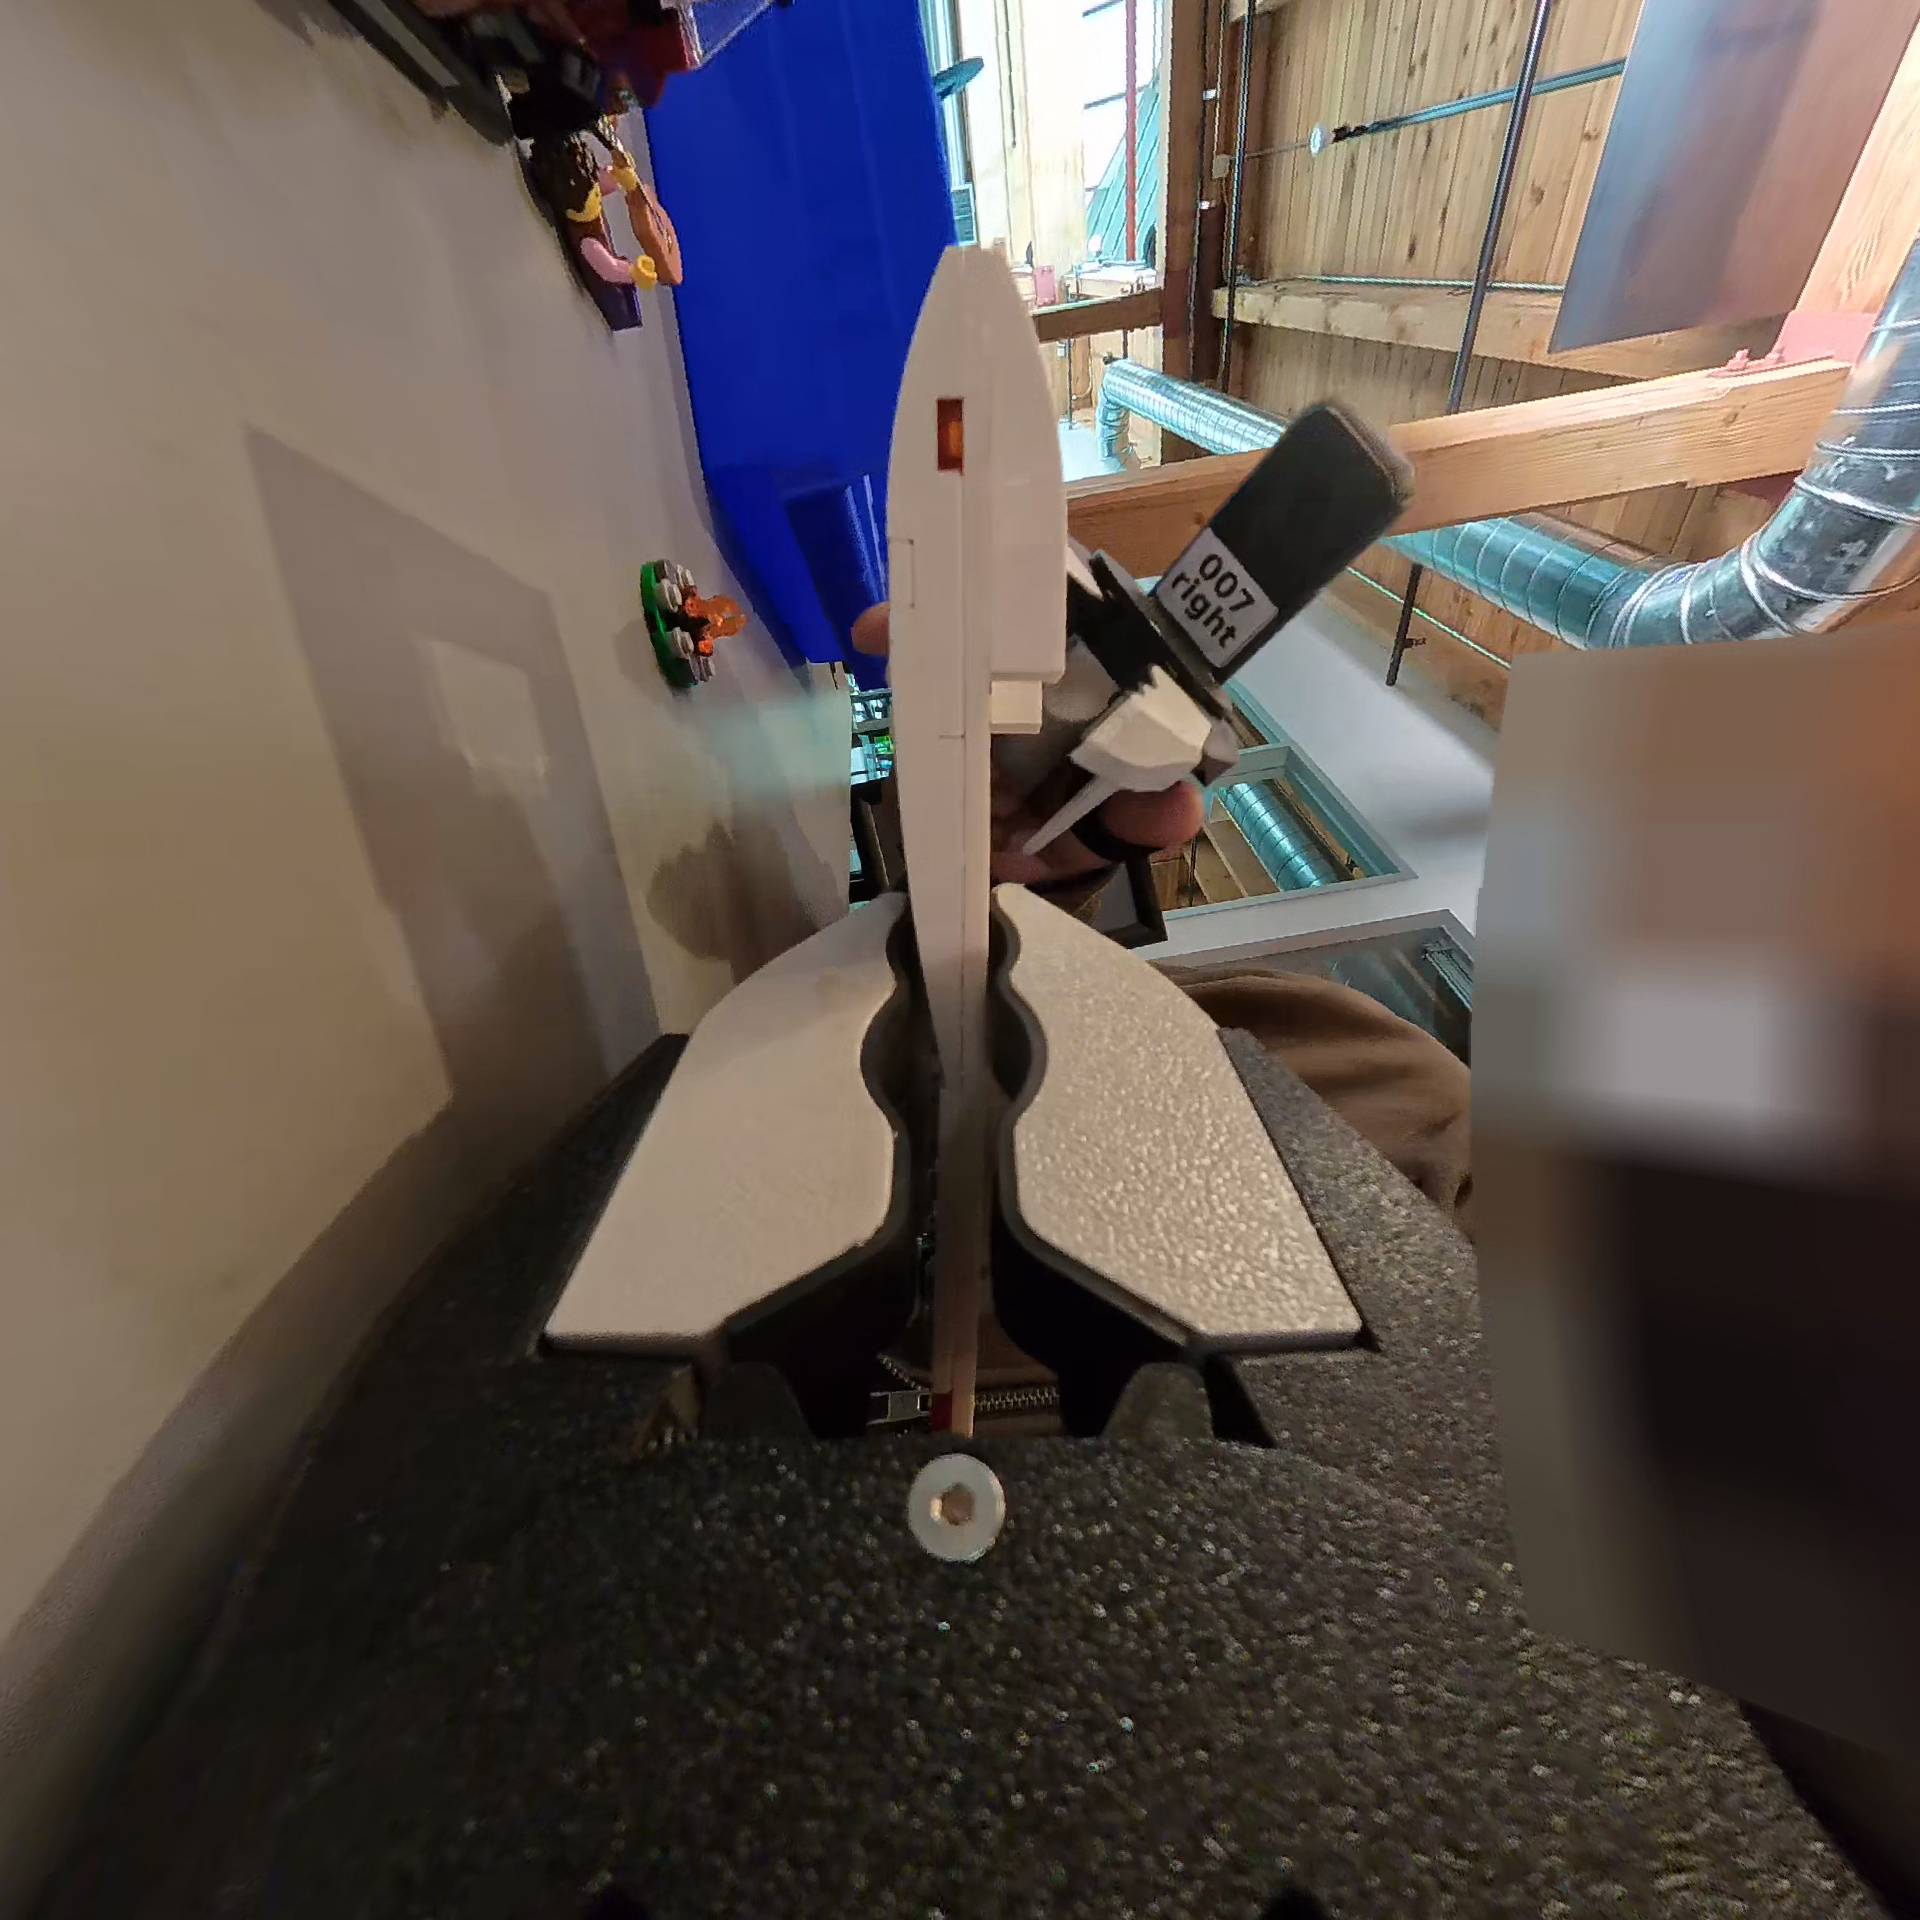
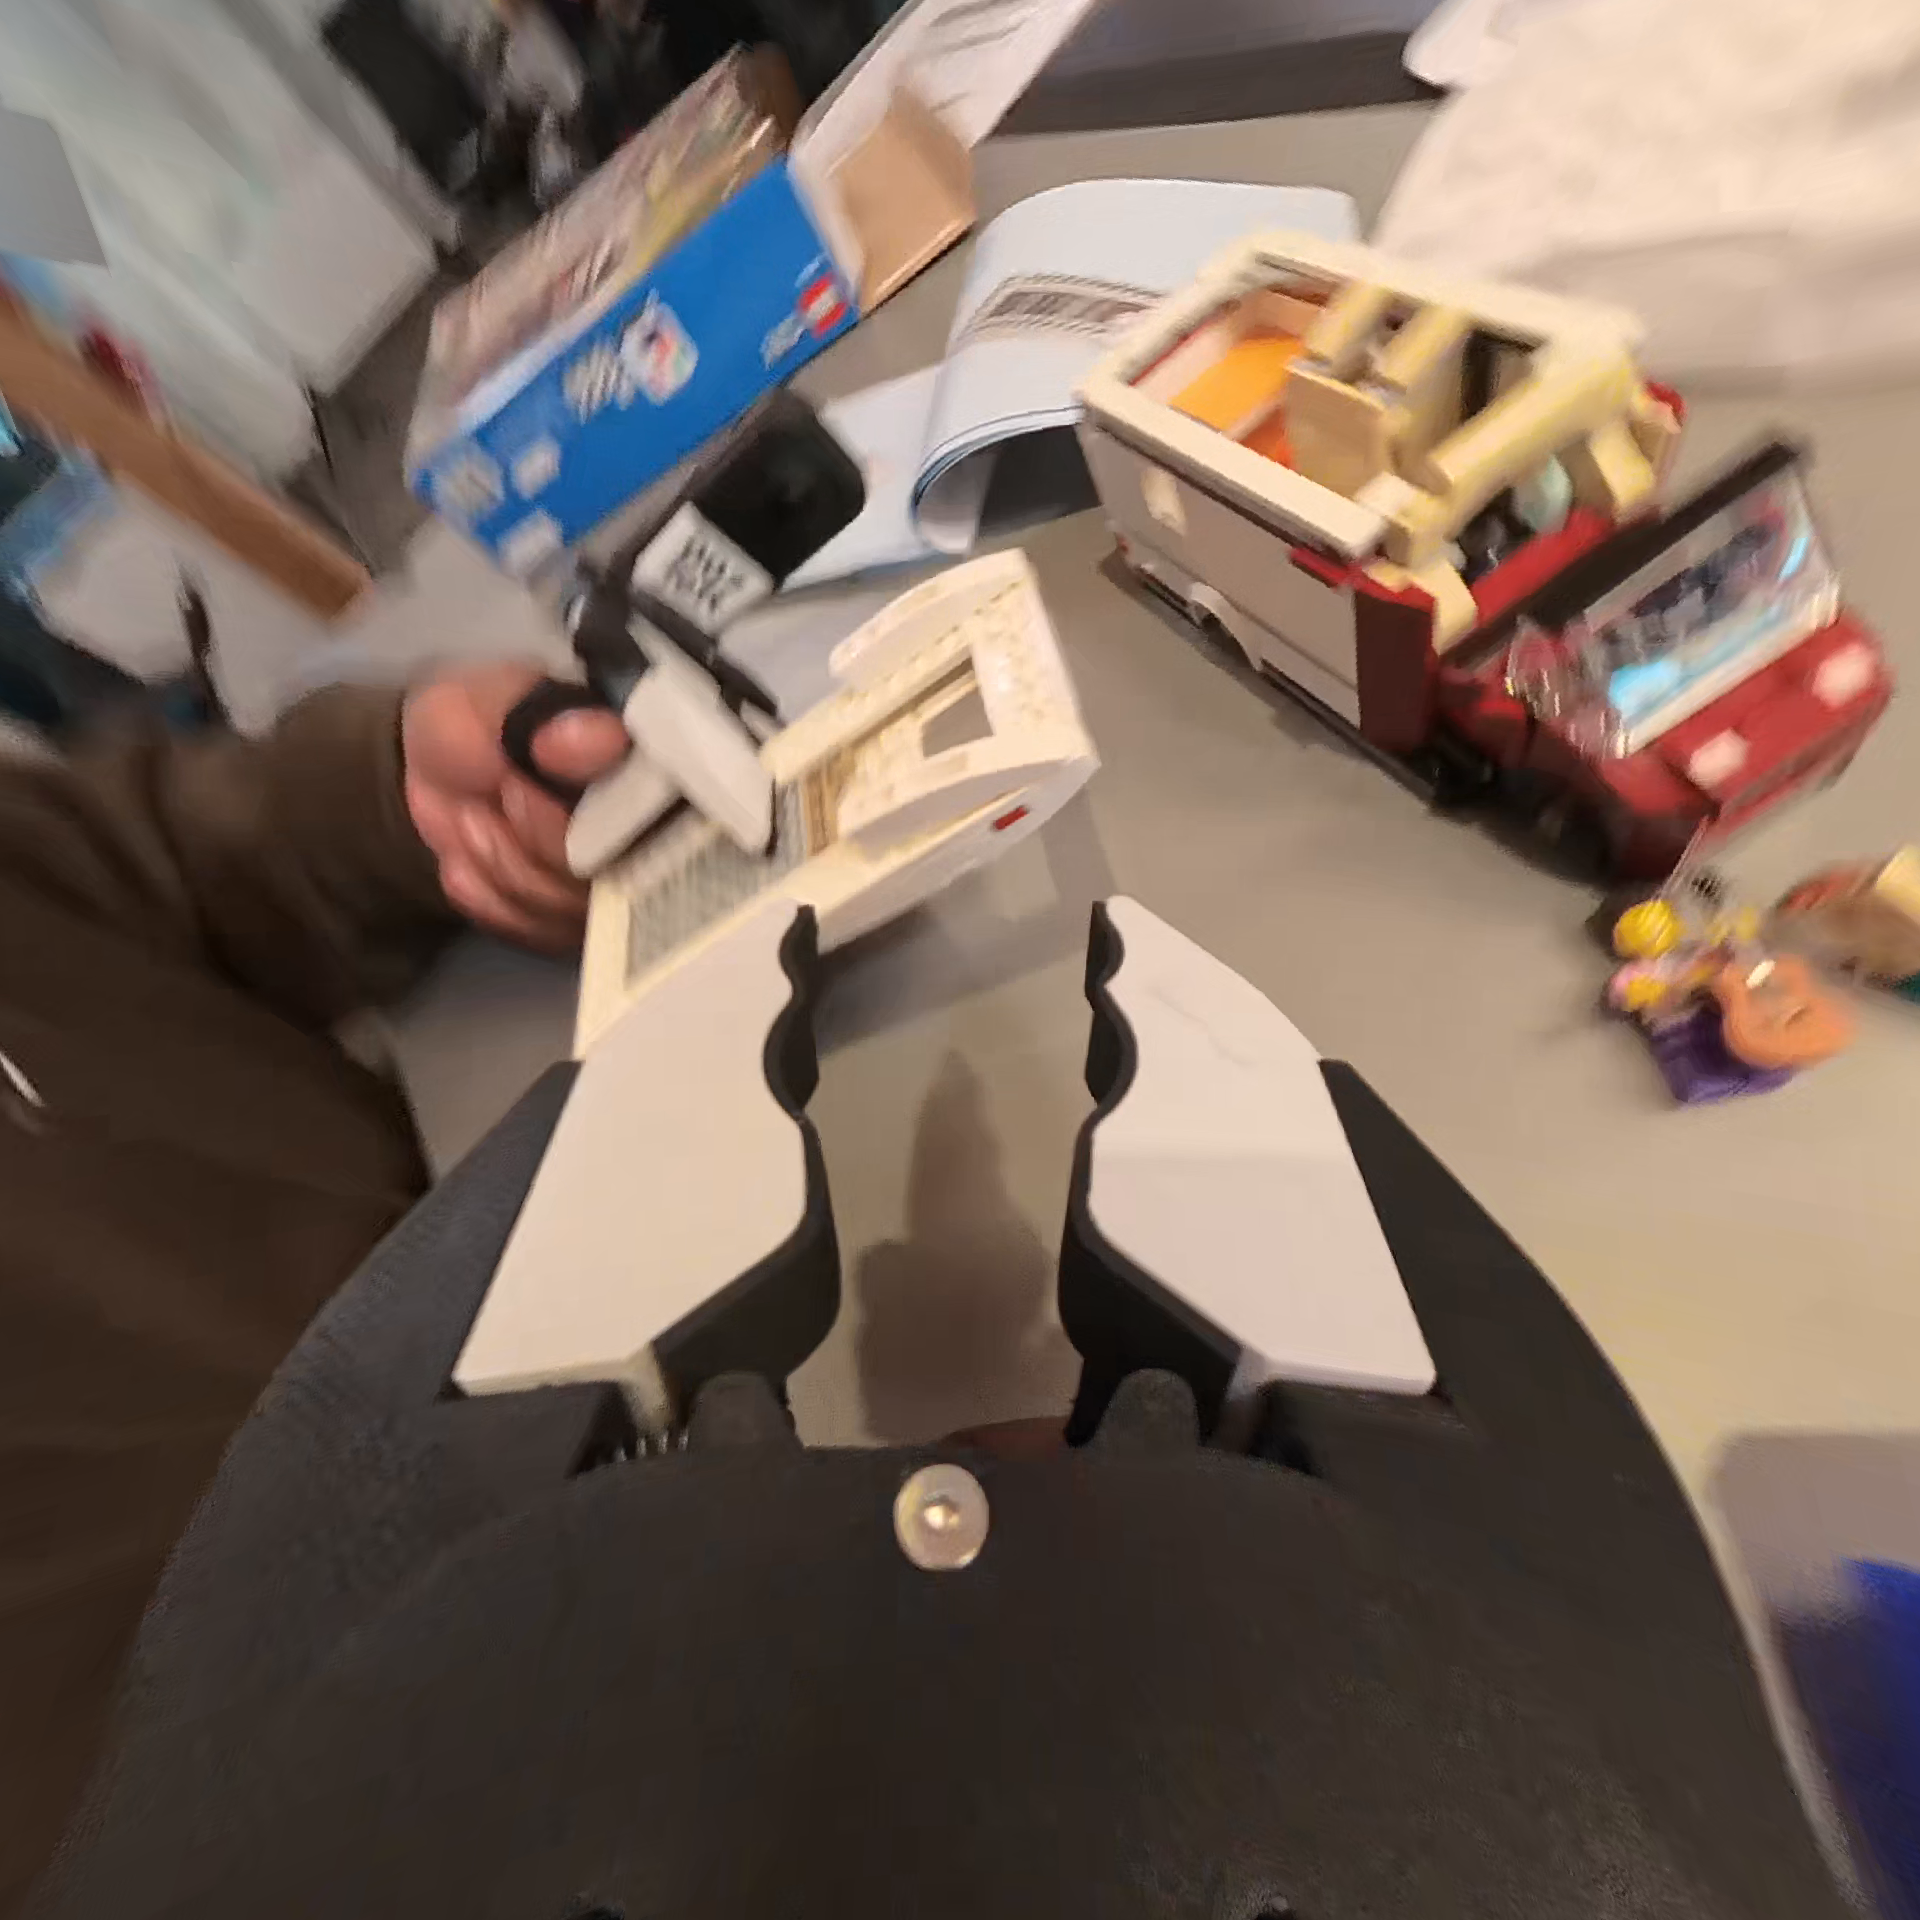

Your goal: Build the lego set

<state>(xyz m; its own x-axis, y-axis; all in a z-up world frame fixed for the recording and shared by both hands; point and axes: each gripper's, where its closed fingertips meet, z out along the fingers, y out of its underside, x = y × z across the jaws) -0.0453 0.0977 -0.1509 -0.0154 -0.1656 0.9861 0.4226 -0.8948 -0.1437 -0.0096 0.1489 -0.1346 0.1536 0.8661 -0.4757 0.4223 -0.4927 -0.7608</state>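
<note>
Between the pads of the left tool (image 1: 951,914) a white brick-built roof panel (image 1: 961,582) is clamped edge-on, raised off the bench (image 2: 1299,935). Right tool (image 2: 945,925) stands wide apart, empty, just beside the panel, near the red-and-cream toy van (image 2: 1455,582).

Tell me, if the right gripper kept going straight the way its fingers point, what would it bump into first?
Probably the bare grey table. The right gripper is open, with nothing between its fingers. The white brick roof piece sits just left of that line, so depth is hard to judge.
</note>
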